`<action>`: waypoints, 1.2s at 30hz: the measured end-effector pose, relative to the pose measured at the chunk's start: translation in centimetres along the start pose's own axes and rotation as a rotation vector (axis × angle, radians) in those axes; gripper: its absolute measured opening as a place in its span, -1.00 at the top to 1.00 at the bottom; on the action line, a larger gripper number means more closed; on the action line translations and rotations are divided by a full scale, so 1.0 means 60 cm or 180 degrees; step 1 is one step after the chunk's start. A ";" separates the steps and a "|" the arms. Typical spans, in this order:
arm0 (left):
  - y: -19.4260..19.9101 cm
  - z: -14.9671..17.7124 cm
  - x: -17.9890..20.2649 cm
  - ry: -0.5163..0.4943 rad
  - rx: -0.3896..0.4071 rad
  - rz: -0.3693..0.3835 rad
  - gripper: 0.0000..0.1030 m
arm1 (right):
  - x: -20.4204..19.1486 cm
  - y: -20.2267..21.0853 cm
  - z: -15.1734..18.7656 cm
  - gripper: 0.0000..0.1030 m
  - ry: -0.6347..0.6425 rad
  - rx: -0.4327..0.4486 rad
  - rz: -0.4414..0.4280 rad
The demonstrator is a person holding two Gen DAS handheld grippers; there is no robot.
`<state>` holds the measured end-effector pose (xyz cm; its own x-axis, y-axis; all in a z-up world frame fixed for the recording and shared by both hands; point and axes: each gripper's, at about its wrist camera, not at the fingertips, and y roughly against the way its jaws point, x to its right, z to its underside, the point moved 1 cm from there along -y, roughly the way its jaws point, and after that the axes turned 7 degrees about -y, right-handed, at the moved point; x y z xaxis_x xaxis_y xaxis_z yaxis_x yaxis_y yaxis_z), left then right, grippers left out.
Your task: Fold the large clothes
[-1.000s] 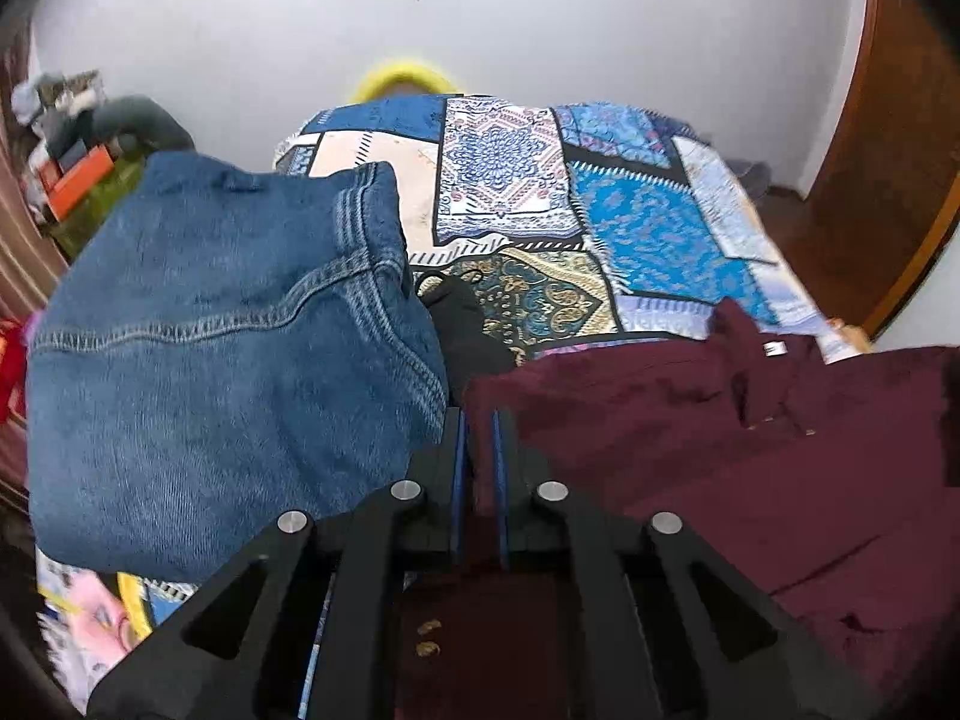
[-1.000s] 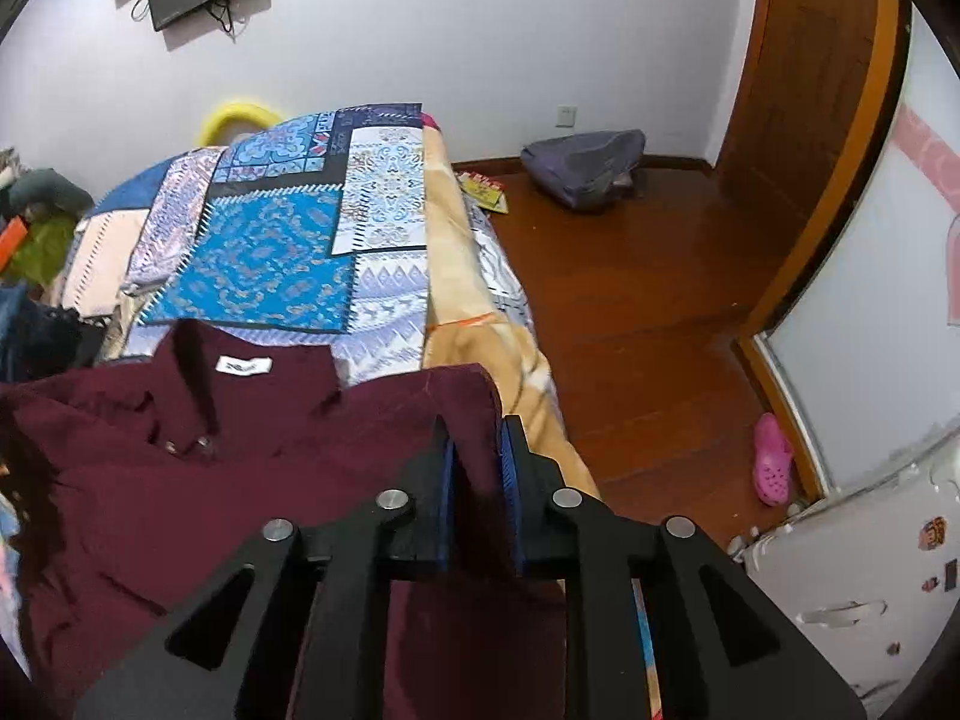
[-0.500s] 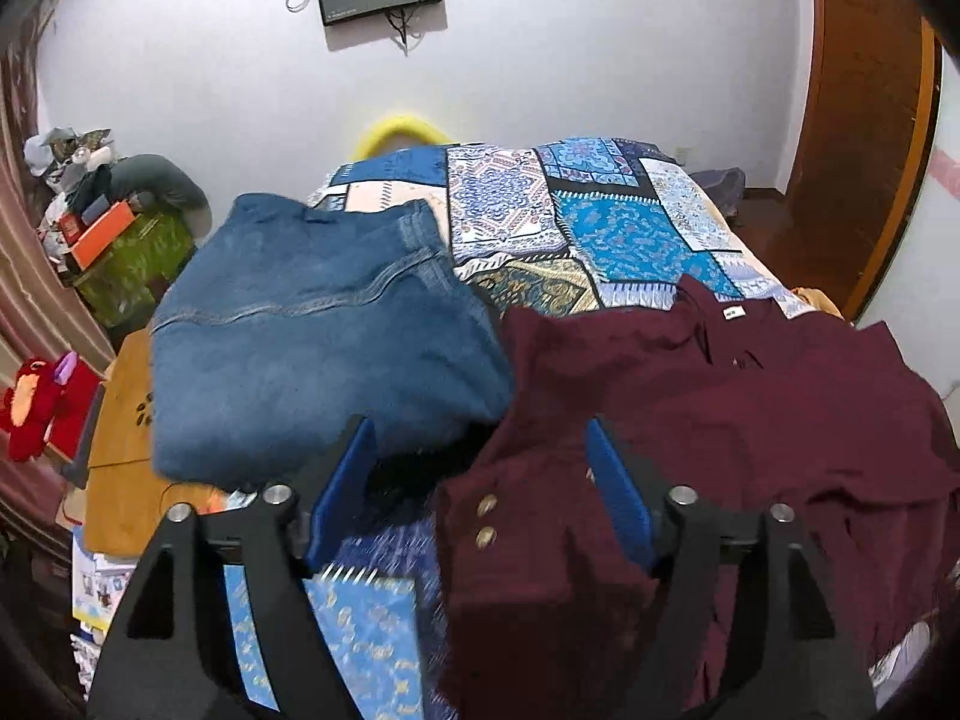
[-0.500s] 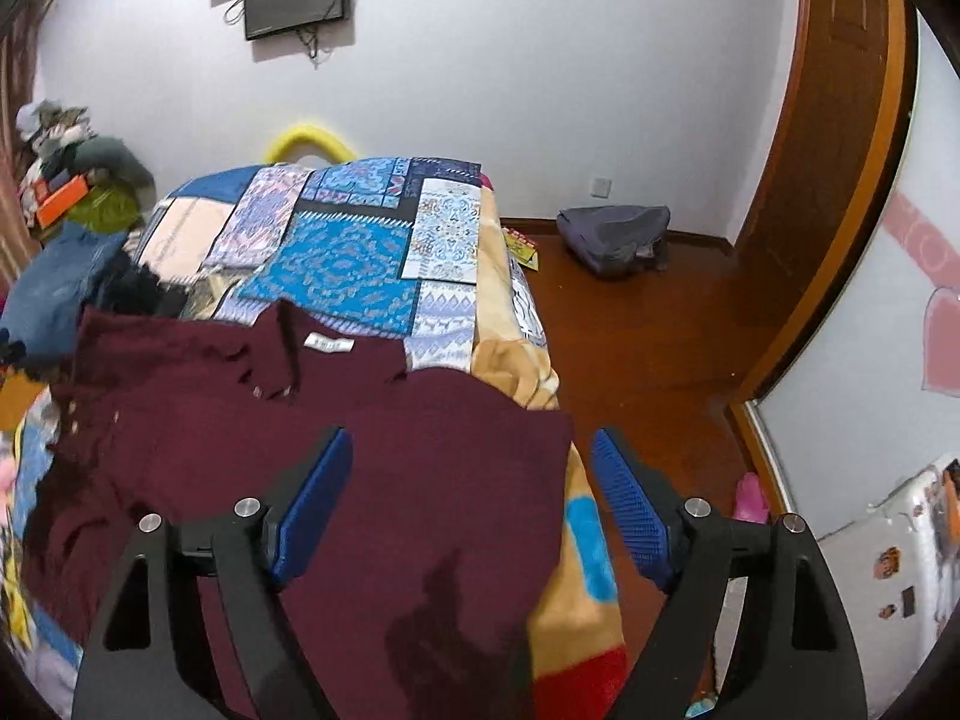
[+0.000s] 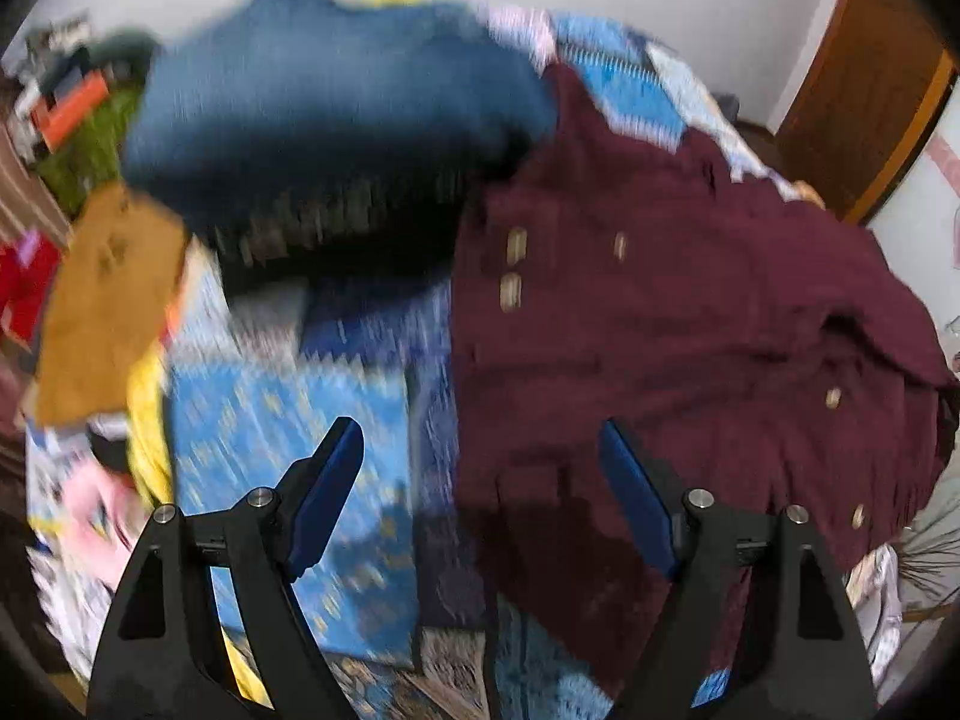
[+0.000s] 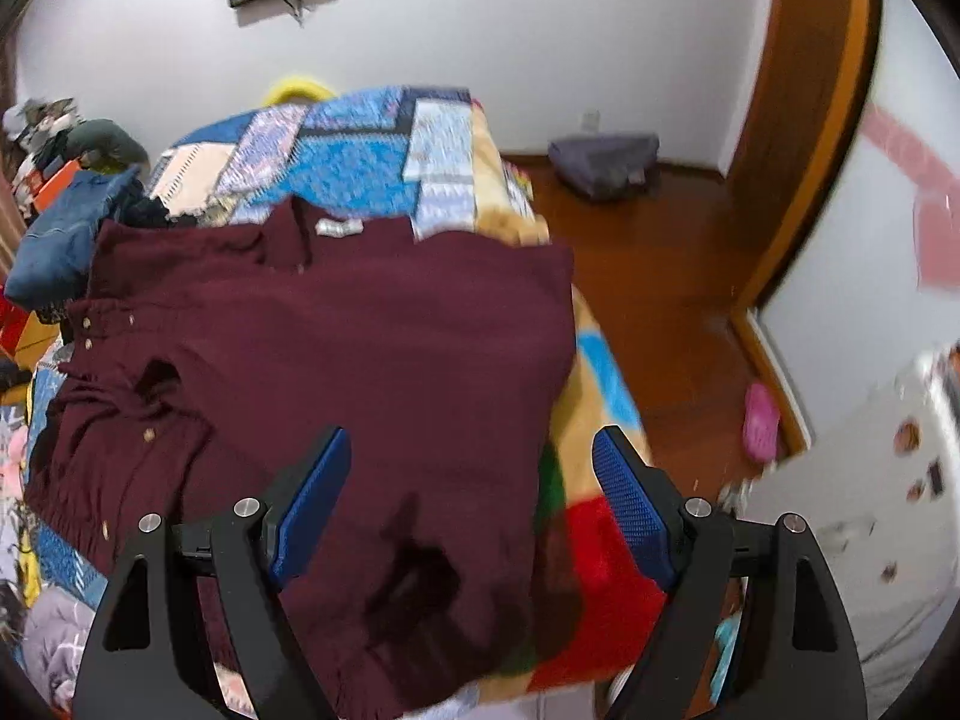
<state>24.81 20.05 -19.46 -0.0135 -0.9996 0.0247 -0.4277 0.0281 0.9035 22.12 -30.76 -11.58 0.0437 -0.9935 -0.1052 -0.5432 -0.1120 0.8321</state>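
A dark maroon buttoned shirt [image 5: 660, 324] lies spread on the patterned blue bed cover [image 5: 288, 420]; in the right wrist view the shirt [image 6: 372, 348] lies with its collar and white label at the far side. My left gripper [image 5: 480, 498] is open and empty, above the shirt's left edge. My right gripper [image 6: 468, 498] is open and empty, above the shirt's near right part. The left wrist view is blurred by motion.
Folded blue jeans [image 5: 312, 96] lie on the bed left of the shirt, also showing in the right wrist view [image 6: 66, 228]. A brown cloth [image 5: 102, 300] lies at the bed's left edge. A wooden floor [image 6: 648, 276], a grey bag [image 6: 606, 162] and a pink shoe [image 6: 761, 423] are to the right.
Both grippers were shut on the shirt's cloth a second ago; they opened, let go and pulled back. The shirt now lies flat. The left camera is still moving.
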 end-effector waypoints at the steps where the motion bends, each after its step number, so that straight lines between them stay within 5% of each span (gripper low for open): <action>1: -0.016 0.016 -0.001 0.0044 -0.0108 0.0042 -0.56 | 0.005 -0.004 0.012 -0.55 -0.0062 -0.0059 0.0008; 7: -0.072 0.072 -0.001 0.0306 -0.0450 0.0393 -0.56 | 0.030 -0.037 0.062 -0.55 -0.0419 -0.0430 -0.0107; 12: -0.082 0.093 0.018 0.0435 -0.0505 0.0881 -0.56 | 0.016 -0.071 0.097 -0.55 -0.0538 -0.0807 -0.0555; 15: -0.085 0.097 0.026 0.0555 -0.0513 0.1101 -0.33 | -0.007 -0.075 0.100 -0.53 -0.0421 -0.0774 -0.0500; 19: -0.073 0.093 0.039 0.0616 -0.0441 0.1367 0.21 | -0.019 -0.051 0.091 0.07 -0.0370 -0.0610 -0.0540; 22: -0.049 0.080 0.051 0.0407 -0.0335 0.1325 0.65 | -0.018 -0.032 0.084 0.65 -0.0346 -0.0519 -0.0529; 25: -0.013 0.057 0.063 0.0266 -0.0155 0.1173 0.85 | -0.009 -0.014 0.070 0.79 -0.0490 -0.0386 -0.0782; 28: 0.034 0.014 0.069 0.0310 0.0092 0.1304 0.89 | -0.007 0.008 0.032 0.83 -0.0630 -0.0241 -0.1096; 36: 0.139 -0.163 0.114 0.0125 0.0712 0.1442 0.90 | -0.031 0.041 -0.116 0.86 -0.0458 0.0179 -0.1310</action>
<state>30.00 13.40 -7.54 -0.2104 -0.8860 0.4131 -0.5699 0.4545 0.6846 26.52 -29.35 -5.56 0.1509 -0.8529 -0.4998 -0.5500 -0.4925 0.6745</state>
